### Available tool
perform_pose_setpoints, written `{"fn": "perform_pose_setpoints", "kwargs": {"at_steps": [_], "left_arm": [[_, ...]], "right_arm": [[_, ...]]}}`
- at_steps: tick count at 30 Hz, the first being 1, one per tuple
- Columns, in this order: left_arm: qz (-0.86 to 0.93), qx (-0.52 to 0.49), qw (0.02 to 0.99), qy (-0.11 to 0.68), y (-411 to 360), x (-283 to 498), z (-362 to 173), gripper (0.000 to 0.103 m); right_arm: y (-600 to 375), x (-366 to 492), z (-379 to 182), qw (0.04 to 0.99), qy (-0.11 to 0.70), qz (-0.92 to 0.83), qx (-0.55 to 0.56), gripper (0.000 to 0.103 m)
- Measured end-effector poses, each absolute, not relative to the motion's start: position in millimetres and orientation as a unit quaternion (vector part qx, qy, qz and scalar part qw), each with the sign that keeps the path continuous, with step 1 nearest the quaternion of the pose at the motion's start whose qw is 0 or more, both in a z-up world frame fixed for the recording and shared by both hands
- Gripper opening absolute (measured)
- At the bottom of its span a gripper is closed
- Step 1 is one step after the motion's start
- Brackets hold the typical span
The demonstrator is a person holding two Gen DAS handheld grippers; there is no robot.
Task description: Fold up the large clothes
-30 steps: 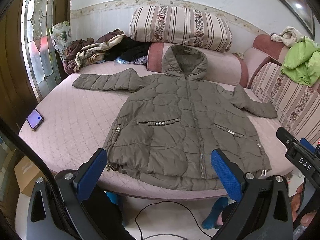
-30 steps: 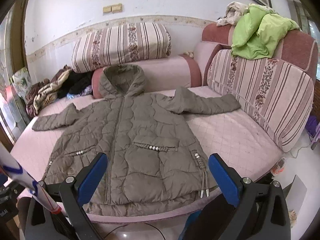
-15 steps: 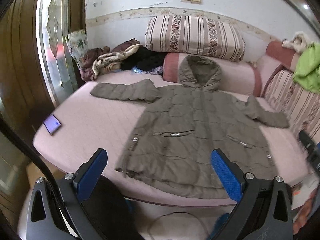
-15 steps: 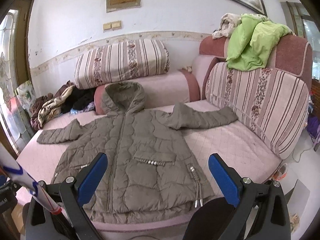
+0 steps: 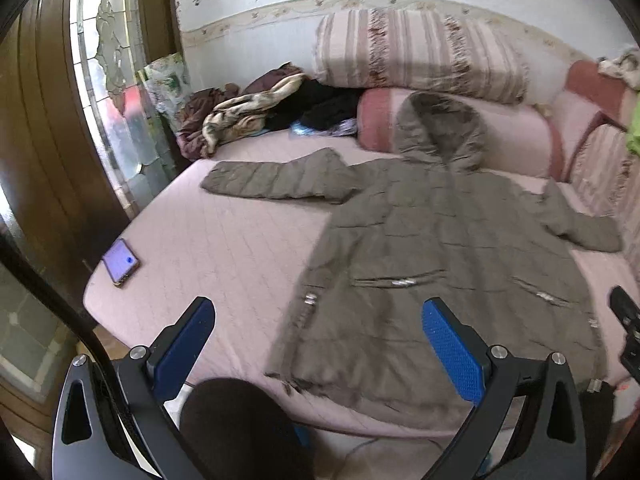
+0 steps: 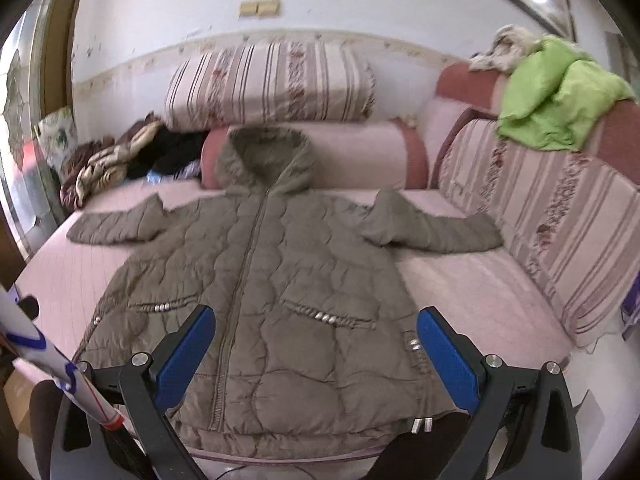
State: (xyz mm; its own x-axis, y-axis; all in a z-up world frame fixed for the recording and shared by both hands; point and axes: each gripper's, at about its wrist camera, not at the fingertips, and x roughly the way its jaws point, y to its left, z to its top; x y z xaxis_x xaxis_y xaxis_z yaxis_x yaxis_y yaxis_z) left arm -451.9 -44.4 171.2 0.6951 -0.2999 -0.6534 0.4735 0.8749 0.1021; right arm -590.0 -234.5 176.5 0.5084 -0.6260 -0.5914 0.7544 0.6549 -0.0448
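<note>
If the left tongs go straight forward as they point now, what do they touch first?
Probably the coat: the left tongs, open and empty, point at its left hem side lying on the bed. Depth is unclear, so bare bed beside the hem is possible.

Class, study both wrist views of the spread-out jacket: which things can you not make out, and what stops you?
- Jacket hem: right wrist view, partly hidden behind the right gripper fingers.
- Phone screen: left wrist view, too small to read.
- Clothes pile: left wrist view, blurred and tangled, items uncountable.
- Jacket's back: both views, face down, hidden.
</note>
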Motion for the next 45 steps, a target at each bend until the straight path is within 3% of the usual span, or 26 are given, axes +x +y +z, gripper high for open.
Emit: {"fn": "perform_pose_setpoints", "kwargs": {"at_steps": [7, 29, 41, 43, 45], "left_arm": [[-0.167, 0.127, 0.914, 0.348, -42, -387, 159, 0.103], [-0.099, 0.129, 0.914, 0.372, -42, -231, 100, 0.103], [-0.089, 0.069, 0.886, 0.45, -52, -113, 45, 0.103], [-0.097, 0.03, 0.874, 0.474, -47, -87, 35, 0.099], [-0.099, -0.014, 0.859, 0.503, -39, -60, 22, 0.082]], "right_arm": [[-255, -552, 157, 0.853, 0.329, -0.391, 0.108, 0.096], [-285, -481, 120, 0.84, 0.381, -0.374, 0.093, 0.096], [-300, -449, 100, 0.837, 0.399, -0.356, 0.115, 0.096], [-302, -446, 98, 0.837, 0.399, -0.356, 0.117, 0.096], [-304, -443, 96, 0.835, 0.402, -0.357, 0.115, 0.096]]}}
